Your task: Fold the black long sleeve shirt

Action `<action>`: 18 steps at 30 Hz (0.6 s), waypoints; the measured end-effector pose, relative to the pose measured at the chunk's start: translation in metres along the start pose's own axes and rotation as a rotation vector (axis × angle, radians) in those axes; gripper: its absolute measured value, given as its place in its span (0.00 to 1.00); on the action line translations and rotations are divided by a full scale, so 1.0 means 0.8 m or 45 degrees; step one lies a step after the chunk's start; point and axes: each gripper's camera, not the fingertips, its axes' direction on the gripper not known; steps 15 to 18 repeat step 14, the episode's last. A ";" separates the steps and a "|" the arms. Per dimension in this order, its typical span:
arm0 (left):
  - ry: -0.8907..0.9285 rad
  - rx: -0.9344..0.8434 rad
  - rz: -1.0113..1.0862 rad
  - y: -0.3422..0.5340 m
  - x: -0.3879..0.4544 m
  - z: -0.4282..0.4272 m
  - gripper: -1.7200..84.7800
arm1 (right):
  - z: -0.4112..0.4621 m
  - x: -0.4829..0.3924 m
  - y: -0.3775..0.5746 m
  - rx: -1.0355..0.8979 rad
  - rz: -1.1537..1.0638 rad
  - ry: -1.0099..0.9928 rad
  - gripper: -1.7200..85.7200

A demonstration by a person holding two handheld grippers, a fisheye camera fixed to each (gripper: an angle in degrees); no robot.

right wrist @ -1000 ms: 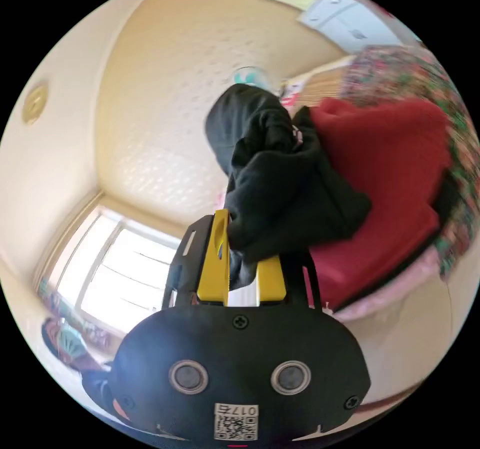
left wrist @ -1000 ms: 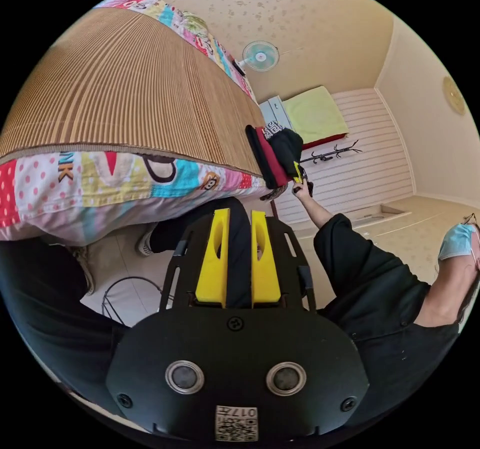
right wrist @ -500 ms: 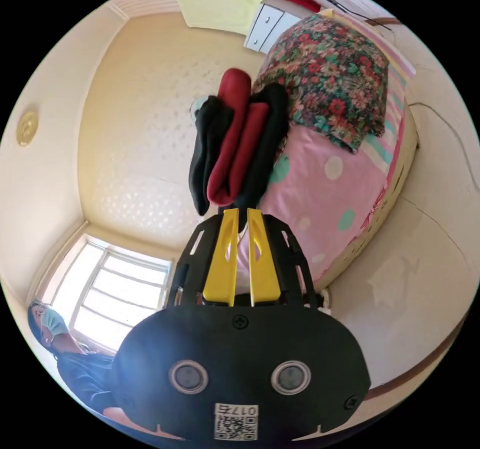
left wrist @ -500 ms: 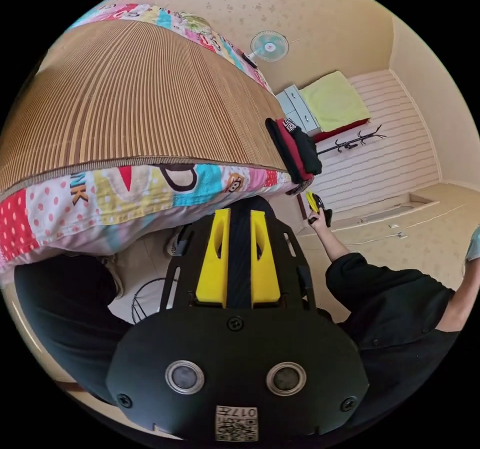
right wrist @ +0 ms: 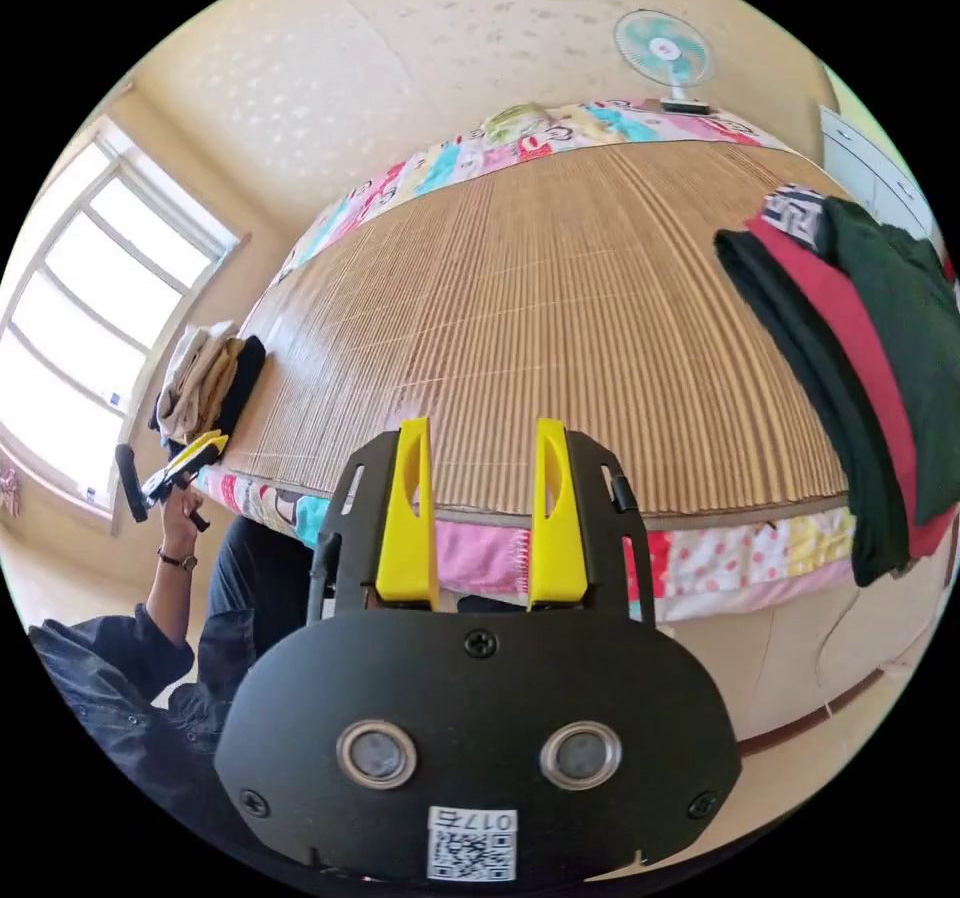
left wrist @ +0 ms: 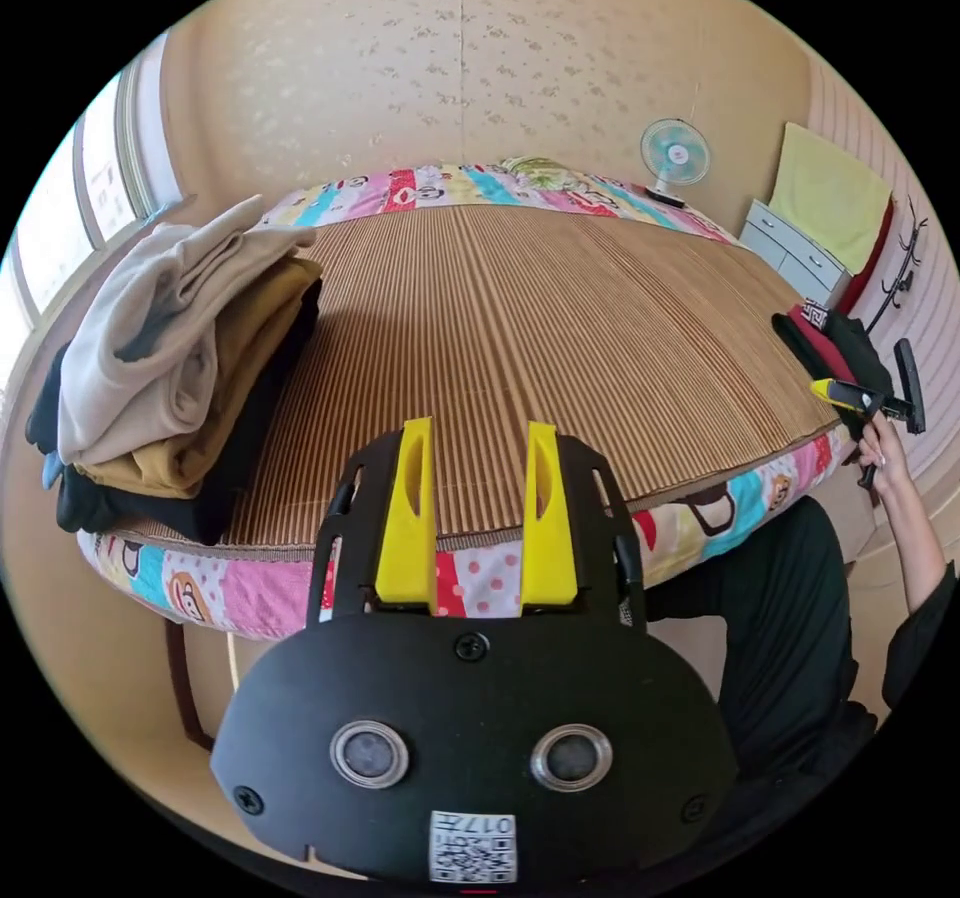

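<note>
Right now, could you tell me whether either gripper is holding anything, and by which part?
Nothing is held. The left gripper and right gripper both stand open over the bed's edge; the folded black long sleeve shirt lies on the striped bamboo mat.

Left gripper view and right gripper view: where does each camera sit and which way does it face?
Left gripper view: beyond the bed's near edge, facing across it; its own open left gripper in front, the person's hand far right.
Right gripper view: off the same edge near the folded stack; its own open right gripper, the person's sleeve lower left.
Shared: bed, fan, both clothes piles.
</note>
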 end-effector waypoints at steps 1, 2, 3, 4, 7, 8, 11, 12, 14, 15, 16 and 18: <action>0.002 0.013 -0.016 0.005 -0.004 0.004 0.17 | 0.037 -0.032 0.006 -0.020 -0.050 0.016 0.18; 0.016 0.016 -0.051 0.018 -0.011 0.014 0.17 | 0.068 -0.062 0.016 -0.030 -0.109 0.044 0.18; 0.047 -0.007 -0.092 0.033 -0.017 0.025 0.17 | 0.083 -0.076 0.021 -0.031 -0.140 0.068 0.18; 0.061 -0.013 -0.112 0.044 -0.019 0.031 0.17 | 0.112 -0.101 0.036 -0.037 -0.200 0.126 0.18; 0.004 0.210 -0.102 0.098 -0.010 0.018 0.15 | 0.188 -0.136 0.077 -0.127 -0.295 0.275 0.19; -0.013 0.172 -0.105 0.094 -0.012 0.016 0.14 | 0.198 -0.145 0.099 -0.061 -0.333 0.348 0.18; 0.046 0.189 -0.074 0.089 -0.021 0.019 0.14 | 0.216 -0.138 0.144 0.053 -0.278 0.378 0.16; 0.084 0.234 -0.104 0.094 -0.028 0.020 0.14 | 0.218 -0.133 0.152 0.080 -0.245 0.371 0.16; 0.109 0.272 -0.133 0.096 -0.036 0.020 0.13 | 0.224 -0.111 0.171 0.152 -0.142 0.336 0.15; 0.109 0.272 -0.133 0.096 -0.036 0.020 0.13 | 0.224 -0.111 0.171 0.152 -0.142 0.336 0.15; 0.109 0.272 -0.133 0.096 -0.036 0.020 0.13 | 0.224 -0.111 0.171 0.152 -0.142 0.336 0.15; 0.109 0.272 -0.133 0.096 -0.036 0.020 0.13 | 0.224 -0.111 0.171 0.152 -0.142 0.336 0.15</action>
